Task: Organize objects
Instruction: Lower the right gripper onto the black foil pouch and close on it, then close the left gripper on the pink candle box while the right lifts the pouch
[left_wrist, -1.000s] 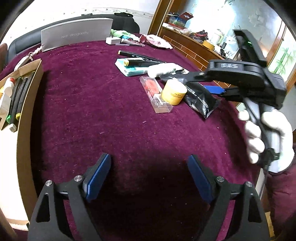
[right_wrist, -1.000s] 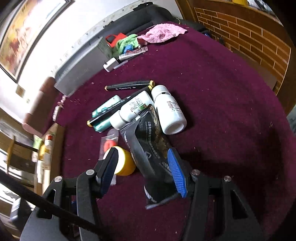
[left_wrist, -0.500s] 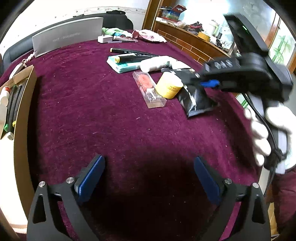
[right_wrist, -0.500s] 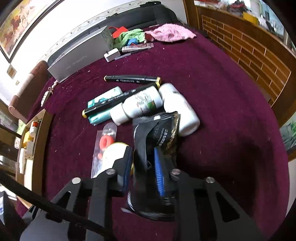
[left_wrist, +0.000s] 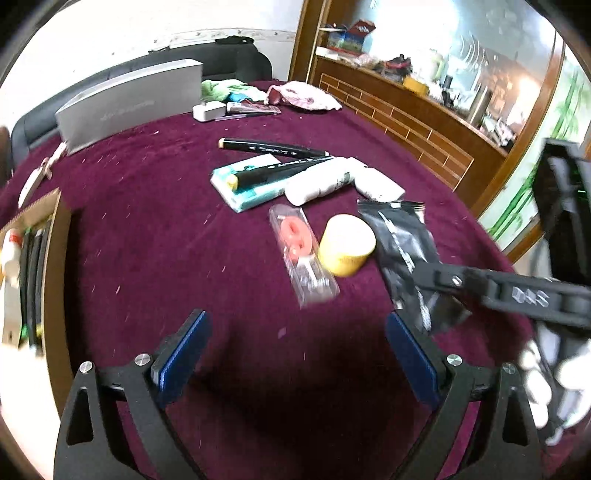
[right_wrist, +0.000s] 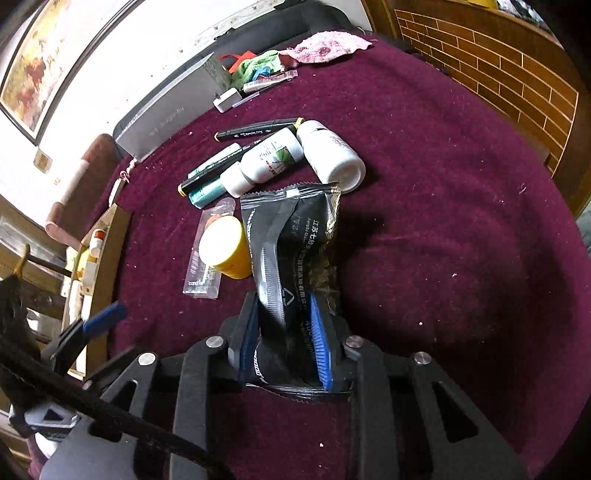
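While the right gripper (right_wrist: 284, 332) has its jaws easing open yet still pinching the black foil pouch (right_wrist: 291, 258) above the tabletop (right_wrist: 443, 221), keep the pinch firm — the foil looks slippery. Carry it clear of the yellow jar (right_wrist: 225, 247) toward the cardboard tray (left_wrist: 55, 236) — the left gripper (left_wrist: 295, 354) hangs open, empty.

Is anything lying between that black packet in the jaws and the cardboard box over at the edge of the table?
Yes. The right gripper grips the black packet. Toward the cardboard box lie the yellow jar and a clear plastic case, touching each other beside the packet. Lifted, it should clear them.
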